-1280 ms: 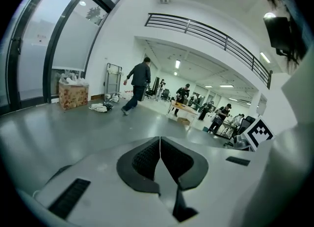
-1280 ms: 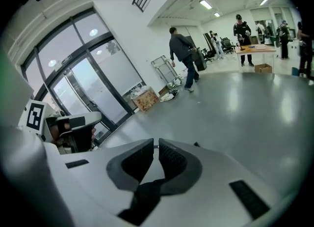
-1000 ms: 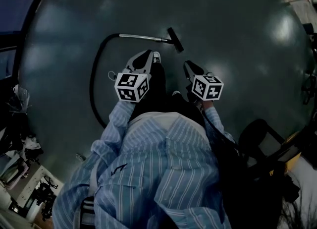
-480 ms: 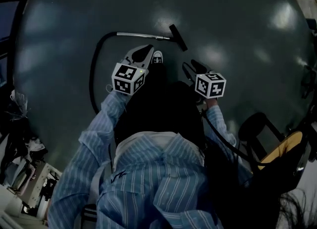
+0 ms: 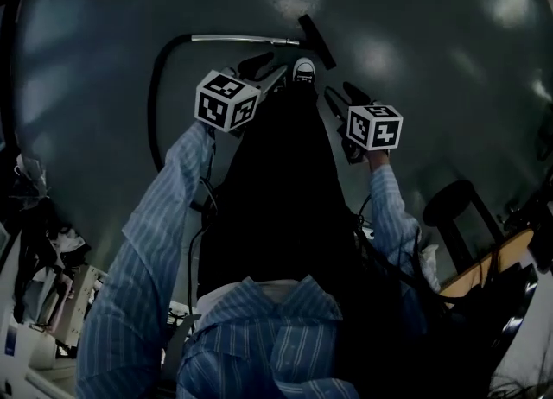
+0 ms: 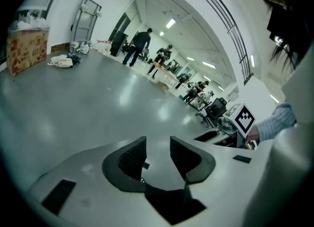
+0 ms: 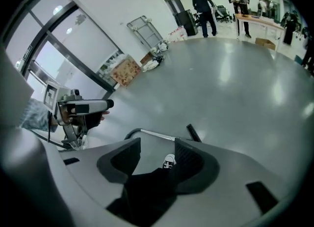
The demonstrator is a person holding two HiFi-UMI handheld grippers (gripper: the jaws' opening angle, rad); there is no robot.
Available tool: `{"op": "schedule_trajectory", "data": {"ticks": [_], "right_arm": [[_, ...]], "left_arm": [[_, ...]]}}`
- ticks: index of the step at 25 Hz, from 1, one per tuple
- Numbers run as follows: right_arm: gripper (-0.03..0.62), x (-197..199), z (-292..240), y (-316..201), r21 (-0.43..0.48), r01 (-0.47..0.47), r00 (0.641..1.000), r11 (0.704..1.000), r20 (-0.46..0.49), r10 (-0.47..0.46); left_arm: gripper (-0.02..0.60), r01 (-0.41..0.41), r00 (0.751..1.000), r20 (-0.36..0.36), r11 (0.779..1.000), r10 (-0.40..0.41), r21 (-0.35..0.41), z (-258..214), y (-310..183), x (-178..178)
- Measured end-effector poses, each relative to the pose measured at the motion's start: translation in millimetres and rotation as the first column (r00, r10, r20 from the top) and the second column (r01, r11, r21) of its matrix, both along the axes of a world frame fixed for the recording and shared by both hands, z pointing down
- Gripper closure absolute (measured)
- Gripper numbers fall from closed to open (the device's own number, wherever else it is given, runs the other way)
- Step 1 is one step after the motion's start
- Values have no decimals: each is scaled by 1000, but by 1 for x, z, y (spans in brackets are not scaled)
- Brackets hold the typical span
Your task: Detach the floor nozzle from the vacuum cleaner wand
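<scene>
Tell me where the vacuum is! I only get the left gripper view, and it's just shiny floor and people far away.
Observer: In the head view the vacuum cleaner wand lies on the floor just ahead of the left gripper, whose jaws are opening with nothing between them.
Operator: Is the brush bit on it?
Observer: Yes, the black floor nozzle sits at the wand's right end and looks joined to it.
Operator: What's the other gripper doing?
Observer: The right gripper hangs right of the person's shoe, jaws opening, gripping nothing.
</scene>
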State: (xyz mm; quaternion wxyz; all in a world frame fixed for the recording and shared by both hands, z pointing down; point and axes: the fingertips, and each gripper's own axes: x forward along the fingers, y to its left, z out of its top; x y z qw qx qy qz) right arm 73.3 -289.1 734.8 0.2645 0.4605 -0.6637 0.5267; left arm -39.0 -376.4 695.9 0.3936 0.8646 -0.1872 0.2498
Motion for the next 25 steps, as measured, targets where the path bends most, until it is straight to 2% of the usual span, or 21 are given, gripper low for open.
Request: {"op": "schedule_trajectory", "data": {"ticks": [3, 7, 12, 15, 18, 22, 25], "right_arm": [[378, 15, 66, -10, -40, 27, 998, 999, -48, -29], [358, 27, 147, -10, -93, 68, 993, 993, -91, -77], [345, 31, 231, -8, -153, 208, 960, 966, -159, -232], [341, 40, 286, -4, -189, 237, 946, 953, -177, -271], [338, 47, 335, -4, -206, 259, 936, 944, -189, -298], [336, 61, 389, -1, -224, 309, 909, 924, -218, -356], [333, 75, 424, 0, -229, 315, 898, 921, -241, -367]], "left_arm": [[448, -70, 994, 87, 997, 72, -19, 67, -2, 4], [434, -177, 964, 191, 983, 184, -54, 155, 11, 2], [394, -259, 915, 322, 966, 245, 1, 245, -1, -6], [387, -346, 866, 383, 938, 320, -3, 307, 5, -1], [385, -441, 810, 428, 897, 402, -7, 364, 14, 6], [382, -513, 753, 463, 858, 467, -32, 430, 27, 20], [371, -593, 674, 512, 803, 532, -54, 475, 35, 29]]}}
